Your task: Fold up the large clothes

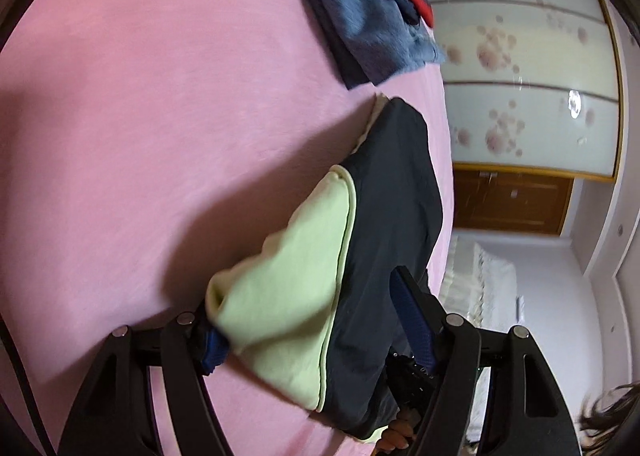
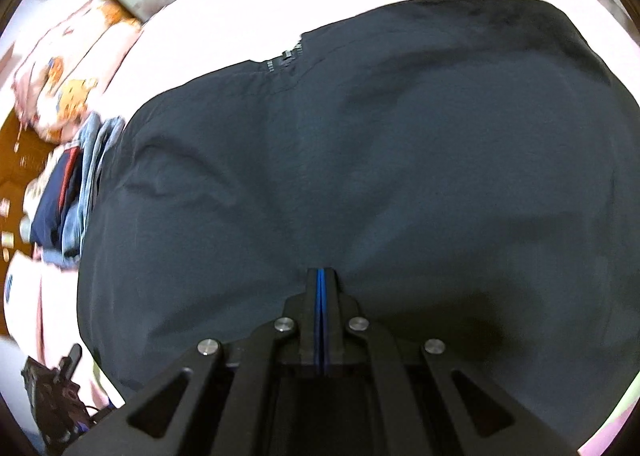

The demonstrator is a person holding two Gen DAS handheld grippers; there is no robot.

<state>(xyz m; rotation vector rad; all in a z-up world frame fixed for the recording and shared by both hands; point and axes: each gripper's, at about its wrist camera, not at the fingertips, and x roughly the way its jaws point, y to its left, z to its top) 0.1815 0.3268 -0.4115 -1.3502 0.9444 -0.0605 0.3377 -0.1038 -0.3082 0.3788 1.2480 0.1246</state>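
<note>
The dark jacket (image 1: 394, 196) with its pale green lining (image 1: 288, 296) lies on the pink bedsheet (image 1: 140, 116), near the right edge of the bed in the left wrist view. Its lining side is turned up along the left of the garment, the green cloth bunched into a thick fold, with the dark outer shell to its right. The left gripper (image 1: 312, 320) stands spread wide, one blue-padded finger at the near left corner of the green fold and the other on the dark shell to the right; the garment lies between them, and it seems to be released rather than pinched, though the blur makes this hard to tell. Farther off on the sheet, well apart from the jacket, sits a pile of folded clothes (image 1: 372, 16): blue denim with a navy piece on top. Beyond the bed stands a wardrobe with flowered sliding doors (image 1: 528, 96).

In the right wrist view the jacket (image 2: 380, 176) fills most of the frame, its dark shell spread broad with soft creases and a zip (image 2: 286, 56) at the far edge. The right gripper (image 2: 322, 276) is clenched, its blue pads pressed together, with its tips just at the dark cloth; whether any fabric is caught between them cannot be told. The clothes pile (image 2: 76, 192) shows at the left.
</note>
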